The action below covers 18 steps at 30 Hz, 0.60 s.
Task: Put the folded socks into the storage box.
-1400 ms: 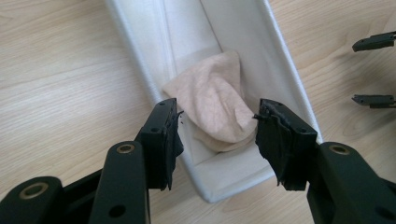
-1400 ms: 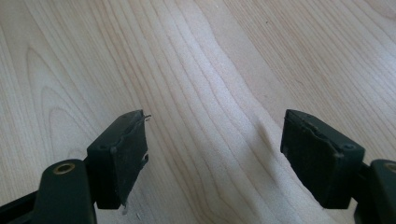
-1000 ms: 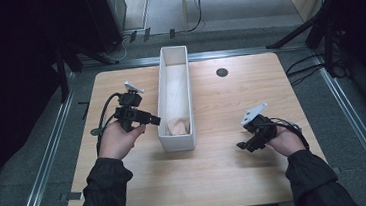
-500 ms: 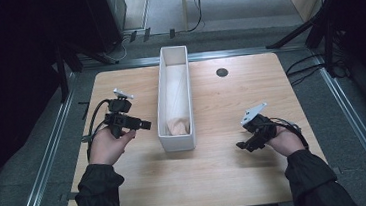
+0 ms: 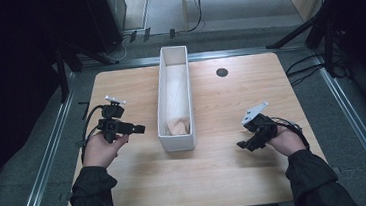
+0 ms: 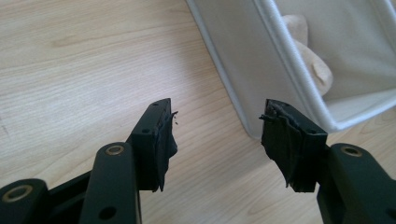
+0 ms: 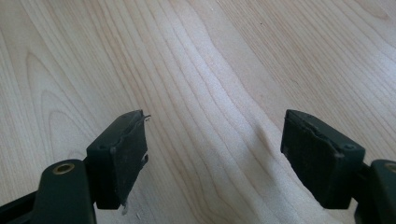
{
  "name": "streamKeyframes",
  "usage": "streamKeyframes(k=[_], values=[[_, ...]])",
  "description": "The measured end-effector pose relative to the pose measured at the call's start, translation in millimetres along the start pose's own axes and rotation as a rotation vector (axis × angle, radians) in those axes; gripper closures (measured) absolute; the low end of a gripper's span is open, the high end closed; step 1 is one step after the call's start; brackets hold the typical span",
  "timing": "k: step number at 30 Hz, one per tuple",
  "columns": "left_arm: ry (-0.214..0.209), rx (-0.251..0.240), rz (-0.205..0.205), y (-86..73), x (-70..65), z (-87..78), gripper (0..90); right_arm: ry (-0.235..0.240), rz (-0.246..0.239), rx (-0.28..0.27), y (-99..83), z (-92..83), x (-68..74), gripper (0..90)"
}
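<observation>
A long white box (image 5: 174, 101) stands upright in the middle of the wooden table (image 5: 128, 183). Inside it lies a pale beige object (image 5: 177, 126) near the front end; the same object (image 6: 312, 65) peeks over the box wall (image 6: 243, 60) in the left gripper view. My left gripper (image 5: 139, 129) hovers left of the box, pointing at it; its jaws have just been opening and hold nothing (image 6: 217, 123). My right gripper (image 5: 242, 145) rests low over the table at the right, open with nothing between its fingers (image 7: 215, 140).
A small dark round hole (image 5: 222, 72) sits in the tabletop at the back right. Metal rails (image 5: 49, 150) run along the table's sides, with dark stands and cables on the floor beyond. Bare wood lies in front of the box.
My left gripper has moved left and toward the front, away from the box. The right gripper has stayed where it was.
</observation>
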<state>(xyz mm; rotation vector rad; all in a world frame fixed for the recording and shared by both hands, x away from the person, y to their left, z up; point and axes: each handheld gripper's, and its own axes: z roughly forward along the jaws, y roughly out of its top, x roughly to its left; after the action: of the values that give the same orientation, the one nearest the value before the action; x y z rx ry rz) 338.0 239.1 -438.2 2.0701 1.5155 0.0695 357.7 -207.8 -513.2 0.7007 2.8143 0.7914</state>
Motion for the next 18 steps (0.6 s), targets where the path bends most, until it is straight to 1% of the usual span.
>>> streamKeyframes(k=[1, 4, 6, 7, 10, 11, 14, 16, 17, 18], values=[[0.000, 0.000, 0.000, 0.0, 0.0, 0.0, 42.9, 0.000, 0.000, 0.000, 0.0, 0.0, 0.0, 22.9], [-0.022, 0.001, -0.015, -3.7, 7.7, 2.4, 42.8, -0.001, -0.001, 0.001, -0.1, -0.1, 0.1, 22.9], [-0.014, 0.002, -0.012, -5.1, 9.6, 3.7, 42.8, -0.001, -0.002, 0.000, -0.1, -0.5, -0.1, 22.9], [-0.016, 0.001, -0.003, -6.2, 11.4, 4.8, 42.8, -0.001, -0.004, 0.000, -0.3, -0.6, -0.4, 22.9], [-0.020, -0.007, 0.005, -7.2, 12.9, 5.8, 42.6, 0.001, -0.005, -0.001, -1.0, -0.7, -0.5, 22.9], [-0.020, -0.007, 0.009, -8.3, 15.3, 7.4, 42.4, 0.002, -0.003, -0.003, -1.1, -1.0, -0.4, 22.9], [-0.026, 0.000, 0.004, -9.8, 18.8, 8.9, 41.4, -0.002, 0.000, -0.004, -1.7, -1.7, -0.2, 22.9], [-0.022, -0.008, -0.002, -12.9, 25.4, 10.7, 41.4, -0.003, 0.000, -0.008, -3.0, -2.7, -0.5, 22.9], [-0.022, -0.008, -0.002, -12.9, 25.4, 10.7, 41.4, -0.003, 0.000, -0.008, -3.0, -2.7, -0.5, 22.9], [-0.017, -0.010, -0.004, -14.4, 28.2, 12.4, 41.4, -0.004, 0.004, -0.007, -3.2, -2.9, -0.5, 22.9]])
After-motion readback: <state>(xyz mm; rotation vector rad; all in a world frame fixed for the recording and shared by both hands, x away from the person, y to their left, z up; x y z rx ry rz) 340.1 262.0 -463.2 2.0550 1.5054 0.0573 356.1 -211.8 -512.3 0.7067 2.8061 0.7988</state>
